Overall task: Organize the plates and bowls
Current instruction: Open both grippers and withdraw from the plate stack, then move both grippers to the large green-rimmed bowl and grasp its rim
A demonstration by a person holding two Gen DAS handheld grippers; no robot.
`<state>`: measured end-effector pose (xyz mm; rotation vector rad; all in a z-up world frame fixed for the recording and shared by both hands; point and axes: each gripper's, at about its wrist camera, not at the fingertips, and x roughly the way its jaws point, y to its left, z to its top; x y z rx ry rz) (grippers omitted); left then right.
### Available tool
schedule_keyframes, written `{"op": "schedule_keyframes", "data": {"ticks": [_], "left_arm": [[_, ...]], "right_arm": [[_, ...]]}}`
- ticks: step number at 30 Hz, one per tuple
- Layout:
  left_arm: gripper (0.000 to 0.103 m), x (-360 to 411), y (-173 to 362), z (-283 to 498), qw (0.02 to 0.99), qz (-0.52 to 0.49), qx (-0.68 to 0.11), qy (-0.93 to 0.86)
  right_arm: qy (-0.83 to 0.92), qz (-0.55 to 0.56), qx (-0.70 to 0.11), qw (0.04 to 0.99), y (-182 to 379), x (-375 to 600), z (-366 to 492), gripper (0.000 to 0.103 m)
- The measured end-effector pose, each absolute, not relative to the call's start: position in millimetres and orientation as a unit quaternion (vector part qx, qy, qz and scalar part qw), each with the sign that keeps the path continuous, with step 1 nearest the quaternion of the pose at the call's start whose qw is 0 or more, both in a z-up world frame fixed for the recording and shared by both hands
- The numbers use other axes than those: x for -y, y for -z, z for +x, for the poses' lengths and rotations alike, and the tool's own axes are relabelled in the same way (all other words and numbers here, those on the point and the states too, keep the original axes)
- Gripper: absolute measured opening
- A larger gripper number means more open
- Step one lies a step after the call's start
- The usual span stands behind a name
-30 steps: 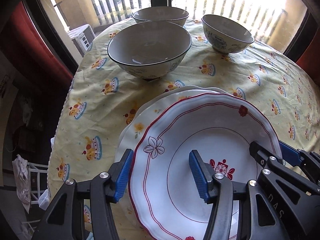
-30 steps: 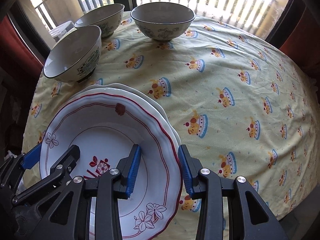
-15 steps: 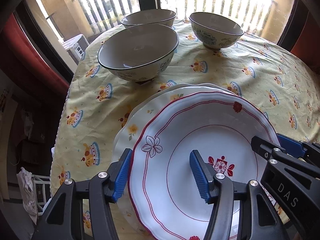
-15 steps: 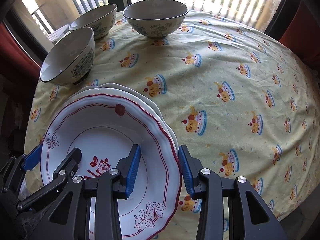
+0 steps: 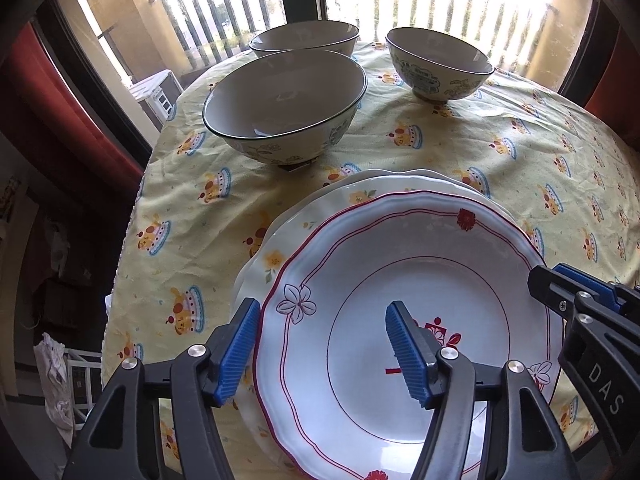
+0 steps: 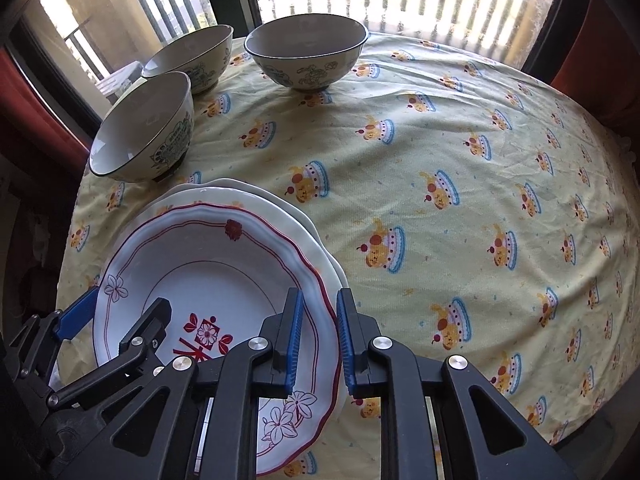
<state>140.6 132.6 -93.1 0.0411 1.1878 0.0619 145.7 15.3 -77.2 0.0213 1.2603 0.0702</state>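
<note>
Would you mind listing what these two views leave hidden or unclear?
- Plates under the red-rimmed plate: left wrist view shows only rims, so their count and patterns stay unclear.
- Its near edge: cut off by the frame and the left gripper, whose jaws are opening.
- Right gripper: closing around the plate rim; pad contact unclear.
- Far bowl: partly hidden behind the nearest bowl.

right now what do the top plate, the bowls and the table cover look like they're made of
Red-rimmed plate: glossy white, probably glazed ceramic or melamine; window light glints on its scalloped rim.
Three bowls, e.g. the nearest: likely glazed ceramic, with a smooth sheen, dark rim line and printed outside.
Tablecloth: matte woven fabric; it wrinkles and drapes over the edge.
</note>
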Motion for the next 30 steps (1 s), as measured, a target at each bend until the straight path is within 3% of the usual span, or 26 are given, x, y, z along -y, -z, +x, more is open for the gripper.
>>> {"op": "schedule_keyframes", "data": {"ticks": [14,19,24,30], "left_arm": [[0.087,-136,94,143,0.815,-0.012,-0.579,-0.030],[0.088,-136,91,140,0.809,-0.032,-0.585,-0.054],[0.088,-129,75,137,0.815,-0.026,-0.574,-0.067],[0.088,-133,61,147,0.821,-0.045,-0.562,-0.093]], "right_arm": [[-0.044,0.008,-0.604,0.796,77,-17,149,0.021],[-0.067,-0.002,-0.606,0.793,73,-13,153,0.023],[-0.092,0.006,-0.590,0.802,61,-8,157,0.060],[-0.145,-0.002,-0.571,0.808,46,-16,169,0.062]]}}
